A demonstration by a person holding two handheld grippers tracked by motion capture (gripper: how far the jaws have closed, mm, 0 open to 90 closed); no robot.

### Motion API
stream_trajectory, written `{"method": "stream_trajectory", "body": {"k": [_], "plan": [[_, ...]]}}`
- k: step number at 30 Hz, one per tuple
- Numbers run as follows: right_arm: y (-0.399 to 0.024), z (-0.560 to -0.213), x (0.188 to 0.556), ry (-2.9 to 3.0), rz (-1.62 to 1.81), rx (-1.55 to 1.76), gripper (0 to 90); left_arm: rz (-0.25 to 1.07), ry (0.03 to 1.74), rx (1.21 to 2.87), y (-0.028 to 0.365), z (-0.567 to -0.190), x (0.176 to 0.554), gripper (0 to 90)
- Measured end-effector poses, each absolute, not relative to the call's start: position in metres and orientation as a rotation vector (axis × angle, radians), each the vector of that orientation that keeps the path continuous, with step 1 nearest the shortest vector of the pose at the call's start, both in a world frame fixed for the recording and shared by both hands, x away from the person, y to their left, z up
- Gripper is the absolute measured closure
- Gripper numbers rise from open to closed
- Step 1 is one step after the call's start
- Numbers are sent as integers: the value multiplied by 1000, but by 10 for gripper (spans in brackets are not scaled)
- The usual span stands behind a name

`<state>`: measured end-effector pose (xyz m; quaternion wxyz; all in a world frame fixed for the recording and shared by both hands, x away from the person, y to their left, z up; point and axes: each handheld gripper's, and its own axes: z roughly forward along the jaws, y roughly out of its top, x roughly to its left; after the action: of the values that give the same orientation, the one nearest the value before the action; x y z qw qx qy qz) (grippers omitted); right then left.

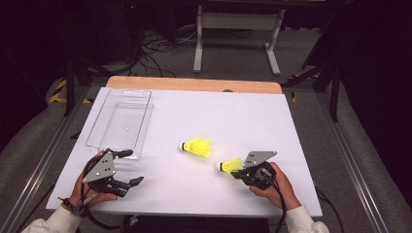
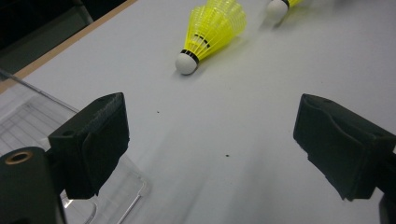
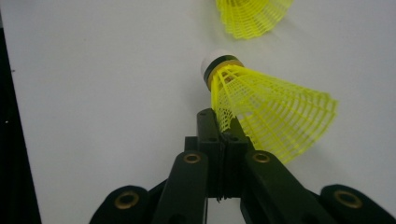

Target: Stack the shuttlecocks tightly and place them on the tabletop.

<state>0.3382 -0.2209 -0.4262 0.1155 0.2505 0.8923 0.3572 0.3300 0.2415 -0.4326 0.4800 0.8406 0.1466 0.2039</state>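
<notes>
Right gripper view: the right gripper (image 3: 223, 122) has its jaws pressed together on the skirt edge of the near shuttlecock (image 3: 261, 109), which lies on the white table (image 1: 243, 116) with its long axis running from cork, pointing away to the left, back to the skirt at the jaws. High view: 2nd shuttlecock (image 1: 197, 147) lies just beyond, between this one and the clear tray (image 1: 121, 124) at far left, partly on the likely path there. Left gripper (image 1: 127, 168) rests spread and empty beside the tray.
</notes>
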Motion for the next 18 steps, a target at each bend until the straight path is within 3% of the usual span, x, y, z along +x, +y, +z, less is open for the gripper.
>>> {"method": "stream_trajectory", "body": {"k": [18], "plan": [[-222, -418, 338, 2481, 1136, 728, 900, 474, 365, 2039, 242, -434, 332, 114]]}}
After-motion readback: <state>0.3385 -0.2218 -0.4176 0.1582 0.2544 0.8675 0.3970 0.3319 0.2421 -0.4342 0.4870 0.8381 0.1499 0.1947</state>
